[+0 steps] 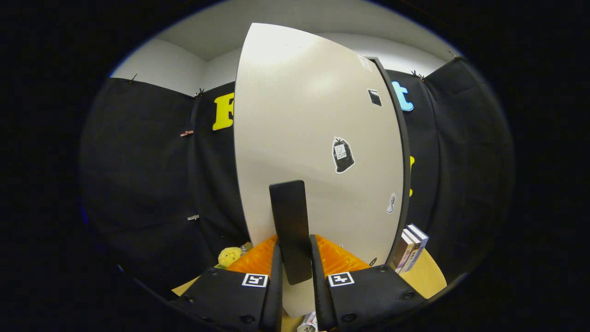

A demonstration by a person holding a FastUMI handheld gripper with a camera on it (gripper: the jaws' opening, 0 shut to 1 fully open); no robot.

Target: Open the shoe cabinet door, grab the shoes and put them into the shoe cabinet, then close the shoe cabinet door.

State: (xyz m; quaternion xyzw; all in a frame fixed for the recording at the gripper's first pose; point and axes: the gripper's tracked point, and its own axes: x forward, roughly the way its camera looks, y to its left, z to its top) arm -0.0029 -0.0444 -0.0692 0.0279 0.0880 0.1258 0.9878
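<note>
The jaws sit either side of the black handle (290, 230) on the cabinet door (318, 152), seemingly clenched on it, though contact is hard to confirm. The door looks like a stiff, light, smooth panel; the handle is the sensible hold. Beyond the jaws, orange shoes (334, 258) lie on the bench (426, 274), with books (411, 246) right and a yellow toy (229, 256) left.

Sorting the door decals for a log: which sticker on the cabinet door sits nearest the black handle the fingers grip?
The black bag-shaped sticker, just right of the handle held in the gripper; the others sit nearer the door's right edge.
</note>
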